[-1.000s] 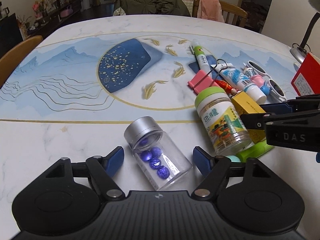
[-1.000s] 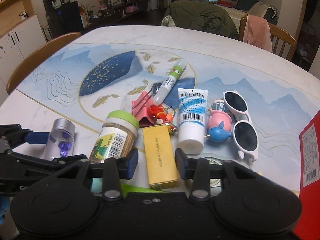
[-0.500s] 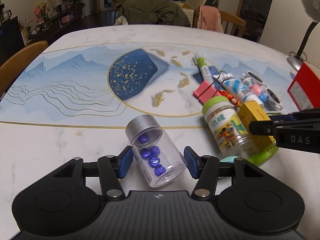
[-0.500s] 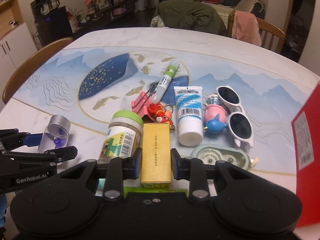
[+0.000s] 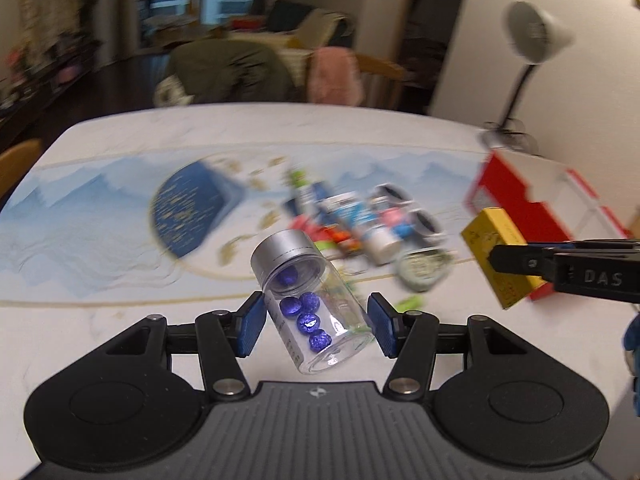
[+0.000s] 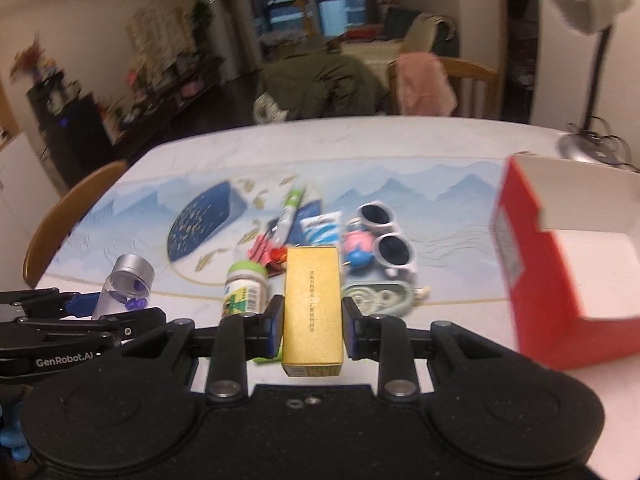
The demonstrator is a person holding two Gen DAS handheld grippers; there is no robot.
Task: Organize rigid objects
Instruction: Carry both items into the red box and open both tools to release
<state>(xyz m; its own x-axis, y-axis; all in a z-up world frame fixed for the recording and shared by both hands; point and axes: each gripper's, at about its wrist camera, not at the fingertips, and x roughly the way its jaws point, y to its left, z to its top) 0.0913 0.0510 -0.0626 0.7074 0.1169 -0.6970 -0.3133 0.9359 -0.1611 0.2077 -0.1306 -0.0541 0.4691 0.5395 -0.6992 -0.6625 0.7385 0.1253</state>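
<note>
My left gripper (image 5: pixel 314 326) is shut on a clear vial with a silver cap and blue beads (image 5: pixel 308 300), lifted off the table and tilted. In the right wrist view that vial (image 6: pixel 126 286) hangs at the left in the left gripper (image 6: pixel 86 306). My right gripper (image 6: pixel 312 328) is shut on a yellow box (image 6: pixel 313 304), also raised above the table. The same yellow box (image 5: pixel 498 254) shows at the right of the left wrist view. An open red box with a white inside (image 6: pixel 568 264) stands at the right.
On the patterned table (image 6: pixel 440 152) lie a green-capped bottle (image 6: pixel 245 288), a pink clip (image 6: pixel 262 248), a marker (image 6: pixel 290 210), a white tube (image 6: pixel 322 230), white sunglasses (image 6: pixel 386 236), a pink-and-blue toy (image 6: pixel 358 246) and a round-patterned case (image 6: pixel 378 298). A desk lamp (image 6: pixel 588 64) stands back right.
Both grippers closed on their objects and rose: the vial and the yellow box left the table. The views tilted up, and the red box came into sight at the right.
</note>
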